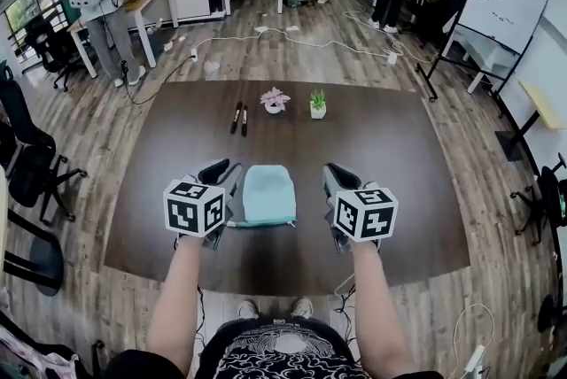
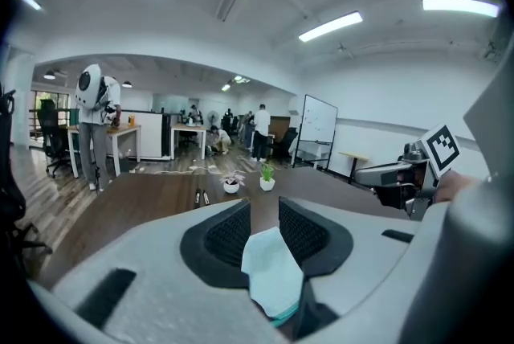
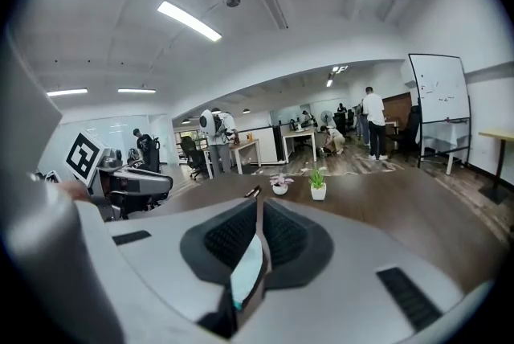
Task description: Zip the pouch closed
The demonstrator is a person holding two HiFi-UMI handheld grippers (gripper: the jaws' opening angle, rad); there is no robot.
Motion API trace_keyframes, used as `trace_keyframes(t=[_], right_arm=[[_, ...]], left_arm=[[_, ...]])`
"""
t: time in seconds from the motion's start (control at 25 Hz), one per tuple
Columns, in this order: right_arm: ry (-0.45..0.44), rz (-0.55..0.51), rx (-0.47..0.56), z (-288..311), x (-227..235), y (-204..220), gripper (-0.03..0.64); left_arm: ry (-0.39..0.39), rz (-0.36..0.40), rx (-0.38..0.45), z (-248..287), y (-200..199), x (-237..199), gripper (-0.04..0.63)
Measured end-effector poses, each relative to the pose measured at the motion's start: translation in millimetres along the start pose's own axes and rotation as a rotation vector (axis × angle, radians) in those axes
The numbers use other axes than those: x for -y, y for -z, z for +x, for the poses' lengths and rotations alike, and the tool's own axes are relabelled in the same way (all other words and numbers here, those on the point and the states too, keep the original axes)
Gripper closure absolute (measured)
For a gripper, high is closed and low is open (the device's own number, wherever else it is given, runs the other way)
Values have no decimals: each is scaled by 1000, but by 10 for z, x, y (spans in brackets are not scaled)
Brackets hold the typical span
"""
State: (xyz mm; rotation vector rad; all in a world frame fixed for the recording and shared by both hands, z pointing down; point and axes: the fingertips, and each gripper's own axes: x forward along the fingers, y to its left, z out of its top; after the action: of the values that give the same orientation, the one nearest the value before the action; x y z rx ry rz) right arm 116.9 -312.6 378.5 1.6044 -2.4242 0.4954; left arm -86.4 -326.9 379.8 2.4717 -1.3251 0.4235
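Pouch (image 1: 268,194), pale blue, hangs between my two grippers over the near half of the brown table (image 1: 399,147). I can't tell from up here whether it clears the tabletop. My left gripper (image 1: 223,172) pinches its left corner, the cloth filling the gap between the pads. My right gripper (image 1: 335,178) has its jaws nearly together on the thin right edge. Further back sit two pens (image 1: 239,118), a pink potted flower (image 1: 275,100) and a small green plant (image 1: 318,104).
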Motion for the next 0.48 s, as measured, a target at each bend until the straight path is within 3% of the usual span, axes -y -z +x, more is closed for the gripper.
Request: trace_keyframes(t=[0.48], right_arm=[[34, -47, 98, -260, -1, -364, 618]], left_arm=[[-22, 94, 69, -108, -392, 101, 541]])
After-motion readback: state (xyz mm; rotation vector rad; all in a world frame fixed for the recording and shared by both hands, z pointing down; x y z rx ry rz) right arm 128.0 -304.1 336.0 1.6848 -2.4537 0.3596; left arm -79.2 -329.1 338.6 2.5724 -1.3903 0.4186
